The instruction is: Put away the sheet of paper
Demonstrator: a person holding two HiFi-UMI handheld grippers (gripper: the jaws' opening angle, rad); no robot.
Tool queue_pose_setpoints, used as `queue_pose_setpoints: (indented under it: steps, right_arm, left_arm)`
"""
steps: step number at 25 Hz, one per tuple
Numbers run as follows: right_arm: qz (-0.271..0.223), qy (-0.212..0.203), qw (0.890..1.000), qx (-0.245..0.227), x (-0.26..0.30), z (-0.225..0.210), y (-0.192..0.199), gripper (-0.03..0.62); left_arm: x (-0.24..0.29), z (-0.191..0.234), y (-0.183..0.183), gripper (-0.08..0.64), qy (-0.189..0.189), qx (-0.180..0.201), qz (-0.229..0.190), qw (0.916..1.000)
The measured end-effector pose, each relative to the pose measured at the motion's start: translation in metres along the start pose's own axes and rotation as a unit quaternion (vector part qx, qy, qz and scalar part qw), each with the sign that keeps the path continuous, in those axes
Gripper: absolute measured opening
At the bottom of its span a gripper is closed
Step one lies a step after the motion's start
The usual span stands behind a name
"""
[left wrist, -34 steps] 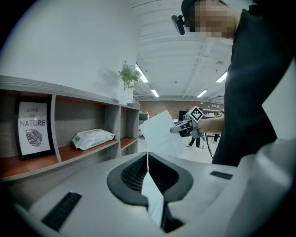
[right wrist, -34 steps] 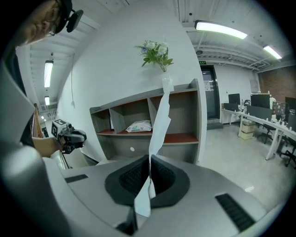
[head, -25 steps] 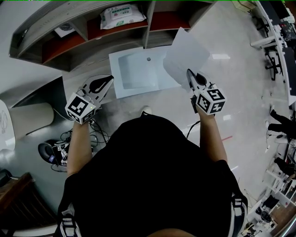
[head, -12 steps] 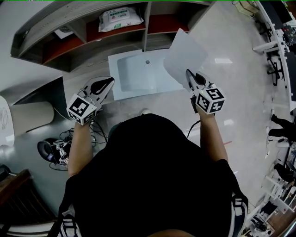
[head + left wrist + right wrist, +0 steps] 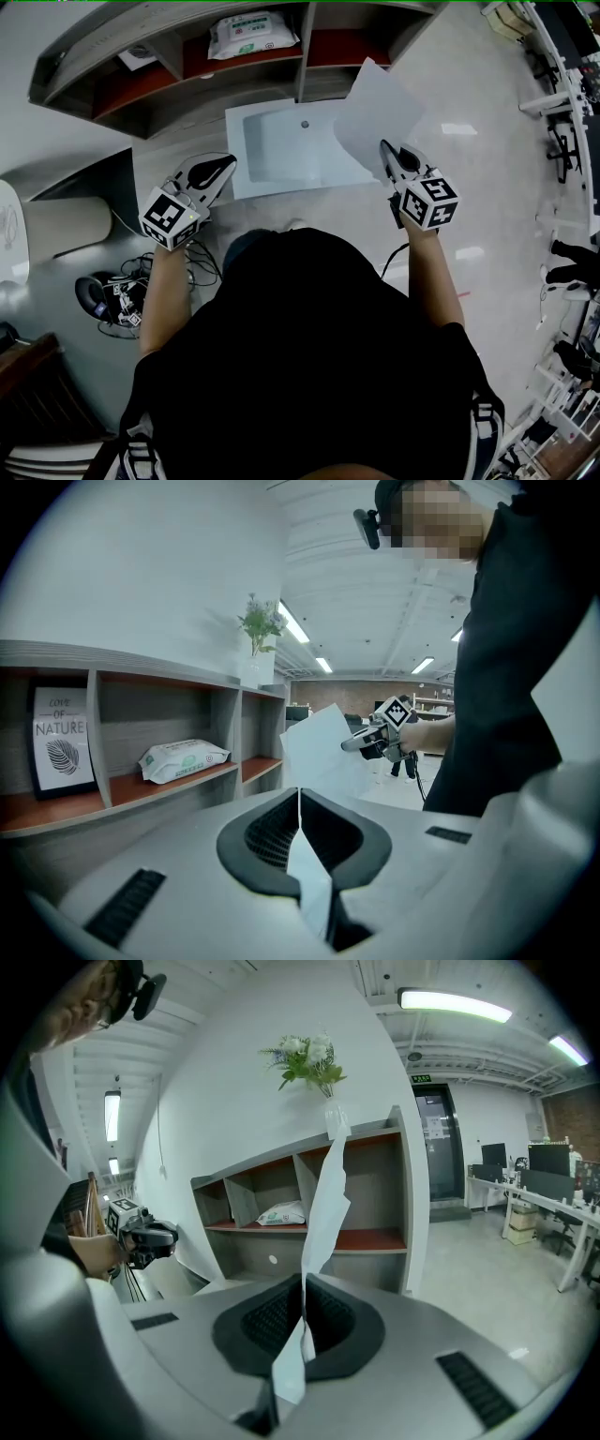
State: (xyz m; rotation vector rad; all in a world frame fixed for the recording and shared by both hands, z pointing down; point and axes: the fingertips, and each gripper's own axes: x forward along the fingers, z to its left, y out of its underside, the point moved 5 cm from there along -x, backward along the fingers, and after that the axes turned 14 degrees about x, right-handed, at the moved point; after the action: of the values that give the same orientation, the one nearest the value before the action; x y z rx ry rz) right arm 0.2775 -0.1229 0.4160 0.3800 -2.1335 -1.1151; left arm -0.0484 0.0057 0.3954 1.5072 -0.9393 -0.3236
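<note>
Both held forward: right hand-held gripper (image 5: 386, 152) pinches the paper (image 5: 380, 103), left hand-held gripper (image 5: 225, 169) closed.

A: From where is everything seen?
B: One view is taken from the person's head, high up and pointed steeply down at the floor, the shelf (image 5: 112, 42) and both grippers.
A: And the other two?
B: One camera is carried on the left gripper (image 5: 225, 166), one on the right gripper (image 5: 383, 146). Each is pointed along its own jaws, very near them.
A: What is shared?
B: The shelf, the pack of wipes (image 5: 253, 33) and the sheet of paper (image 5: 375, 108) are seen in all three. Each gripper is seen in the other's view too.
</note>
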Motion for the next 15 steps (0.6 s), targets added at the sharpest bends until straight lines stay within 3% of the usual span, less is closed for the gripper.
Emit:
queue_pose_setpoints:
  steps: [15]
  right_arm:
    - [0.004, 0.007, 1.000, 0.010, -0.010, -0.005, 0.011, 0.014]
  left_arm:
    - [-0.001, -0.006, 0.001, 0.023, 0.009, 0.003, 0.004, 1.0000]
